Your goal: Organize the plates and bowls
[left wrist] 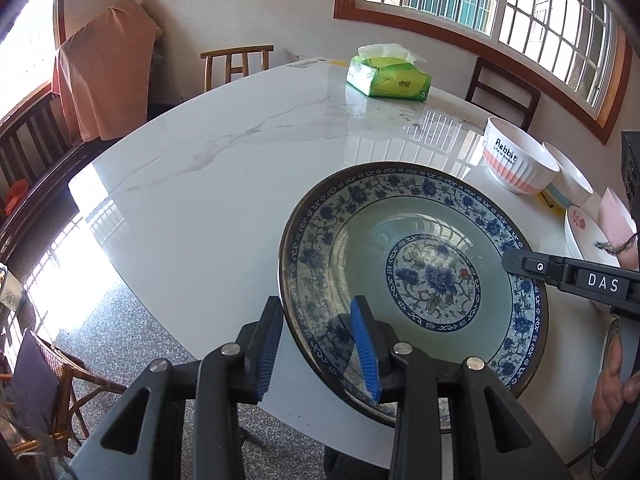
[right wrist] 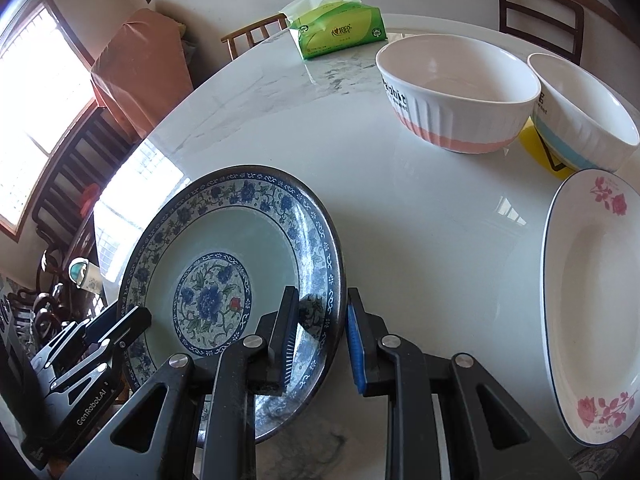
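A blue-and-white floral plate (left wrist: pixel 416 280) sits near the table's front edge; it also shows in the right wrist view (right wrist: pixel 224 280). My left gripper (left wrist: pixel 320 344) straddles its left rim, one finger inside and one outside, jaws apart. My right gripper (right wrist: pixel 320 340) straddles its right rim the same way, jaws apart, and shows in the left wrist view (left wrist: pixel 560 274). A white bowl with a pink band (right wrist: pixel 456 92), a white bowl with a blue band (right wrist: pixel 588 120) and a white oval plate with red roses (right wrist: pixel 596 304) stand to the right.
A green tissue pack (left wrist: pixel 388 76) lies at the far side of the white marble table (left wrist: pixel 208 184). A yellow mat (right wrist: pixel 540 148) lies under the blue-band bowl. Wooden chairs (left wrist: pixel 236 64) stand around the table. A bench is at the left.
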`<state>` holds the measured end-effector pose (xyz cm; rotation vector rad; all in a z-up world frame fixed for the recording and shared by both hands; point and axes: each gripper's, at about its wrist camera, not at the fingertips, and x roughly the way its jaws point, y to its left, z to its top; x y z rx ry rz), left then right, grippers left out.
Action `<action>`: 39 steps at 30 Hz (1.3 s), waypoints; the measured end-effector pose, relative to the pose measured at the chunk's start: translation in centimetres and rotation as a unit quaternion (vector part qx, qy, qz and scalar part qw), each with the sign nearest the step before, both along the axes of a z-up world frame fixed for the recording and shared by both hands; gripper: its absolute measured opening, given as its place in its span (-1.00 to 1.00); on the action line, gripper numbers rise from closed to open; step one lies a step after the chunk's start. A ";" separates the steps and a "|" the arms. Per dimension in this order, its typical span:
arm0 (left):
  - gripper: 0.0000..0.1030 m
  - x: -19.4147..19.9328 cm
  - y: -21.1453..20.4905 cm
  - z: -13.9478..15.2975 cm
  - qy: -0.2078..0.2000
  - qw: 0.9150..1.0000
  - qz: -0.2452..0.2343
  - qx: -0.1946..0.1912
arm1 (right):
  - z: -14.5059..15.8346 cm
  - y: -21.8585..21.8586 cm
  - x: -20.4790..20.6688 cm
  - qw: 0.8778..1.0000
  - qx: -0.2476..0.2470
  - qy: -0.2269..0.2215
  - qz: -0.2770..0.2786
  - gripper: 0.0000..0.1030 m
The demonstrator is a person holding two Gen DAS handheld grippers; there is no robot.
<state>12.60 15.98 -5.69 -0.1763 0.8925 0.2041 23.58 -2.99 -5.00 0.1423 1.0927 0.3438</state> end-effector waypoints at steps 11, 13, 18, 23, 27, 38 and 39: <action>-0.33 -0.2 0.1 0.2 -0.001 1.000 0.005 0.008 | 0.2 -0.5 0.6 1.000 -0.006 -0.003 -0.002 -0.57; -0.33 -0.3 0.2 0.2 -0.003 1.000 0.008 0.011 | 0.2 -0.5 0.6 1.000 -0.009 -0.004 -0.002 -0.57; -0.21 -1.1 1.2 0.7 -0.008 0.999 0.035 0.017 | 0.4 -0.2 0.6 1.000 -0.016 -0.013 -0.004 -0.51; -0.17 -3.4 2.1 2.5 -0.028 0.998 0.052 0.021 | 2.6 -1.5 -1.7 0.999 -0.002 -0.048 -0.023 -0.44; -0.17 -5.1 -0.2 4.4 -0.042 0.999 0.004 0.010 | 5.2 -5.5 -7.1 0.994 0.048 -0.085 -0.049 -0.36; -0.14 -5.0 -16.1 3.0 0.031 0.962 -0.250 -0.105 | 8.8 -20.6 -26.5 0.973 0.026 -0.136 -0.186 0.14; -0.14 -4.7 -17.0 2.5 0.044 0.958 -0.259 -0.117 | 8.4 -21.8 -27.3 0.971 0.021 -0.133 -0.197 0.14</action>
